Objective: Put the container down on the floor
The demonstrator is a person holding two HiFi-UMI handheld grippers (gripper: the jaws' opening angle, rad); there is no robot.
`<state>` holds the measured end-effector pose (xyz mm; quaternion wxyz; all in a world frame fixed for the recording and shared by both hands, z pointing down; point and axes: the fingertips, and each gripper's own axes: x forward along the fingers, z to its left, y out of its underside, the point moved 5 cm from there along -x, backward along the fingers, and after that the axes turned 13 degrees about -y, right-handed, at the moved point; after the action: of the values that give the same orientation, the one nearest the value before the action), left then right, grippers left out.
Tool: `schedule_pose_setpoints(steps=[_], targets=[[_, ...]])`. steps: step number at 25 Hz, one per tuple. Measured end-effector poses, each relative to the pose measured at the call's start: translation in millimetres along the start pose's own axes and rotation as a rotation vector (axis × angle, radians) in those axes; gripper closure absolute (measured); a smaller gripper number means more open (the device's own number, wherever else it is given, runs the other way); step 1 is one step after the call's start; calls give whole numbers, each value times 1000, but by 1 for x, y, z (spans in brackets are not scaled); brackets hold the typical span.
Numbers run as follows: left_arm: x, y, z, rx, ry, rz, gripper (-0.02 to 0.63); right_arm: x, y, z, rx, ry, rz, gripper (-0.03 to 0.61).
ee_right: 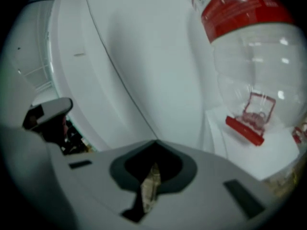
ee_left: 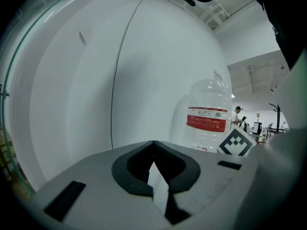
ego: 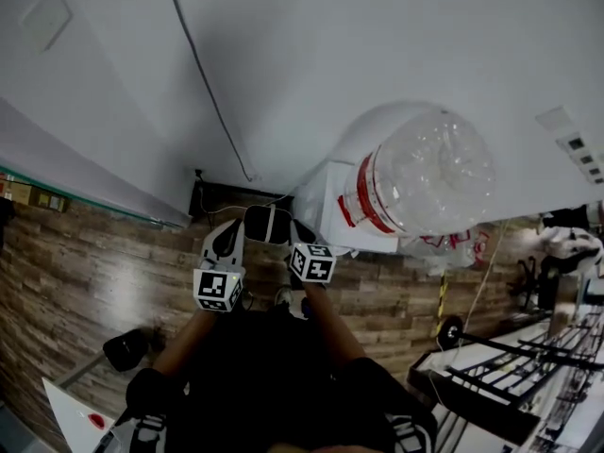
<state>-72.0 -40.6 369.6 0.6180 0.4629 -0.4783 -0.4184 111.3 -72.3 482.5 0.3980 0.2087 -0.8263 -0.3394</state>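
Note:
The container [ego: 425,173] is a big clear water bottle with a red label. It rests on a white box [ego: 321,206] against the wall, to the right of both grippers. It also shows in the left gripper view as the bottle [ee_left: 207,116], and close up at the upper right in the right gripper view, bottle [ee_right: 249,56]. My left gripper [ego: 226,232] and right gripper [ego: 288,232] are held side by side close to the body. Both point at the wall's foot. Left gripper [ee_left: 153,145] is shut and empty. Right gripper [ee_right: 154,147] is shut too, nothing between its pads.
The floor [ego: 85,272] is wood plank. A black cable [ego: 212,102] runs down the white wall to a dark box [ego: 212,199]. Plastic bags [ego: 453,248] lie beside the white box. Black racks [ego: 528,376] stand at the right, and a dark object [ego: 127,349] lies at the lower left.

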Motion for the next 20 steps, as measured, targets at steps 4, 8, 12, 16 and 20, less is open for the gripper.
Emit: schedule_pose_setpoints(steps=[4, 8, 12, 16, 20], targets=[[-4, -7, -3, 10, 1, -17, 586, -29, -32, 18, -73, -28, -96, 546], [-10, -12, -3, 10, 2, -29, 586, -66, -59, 41, -127, -35, -206, 546], [-18, -21, -5, 9, 8, -41, 586, -98, -73, 59, -180, -21, -297, 546], [-20, -30, -11, 17, 19, -68, 586, -120, -72, 70, -172, -13, -371, 546], [-20, -37, -16, 14, 32, -88, 586, -131, -63, 76, -178, -11, -378, 546]])
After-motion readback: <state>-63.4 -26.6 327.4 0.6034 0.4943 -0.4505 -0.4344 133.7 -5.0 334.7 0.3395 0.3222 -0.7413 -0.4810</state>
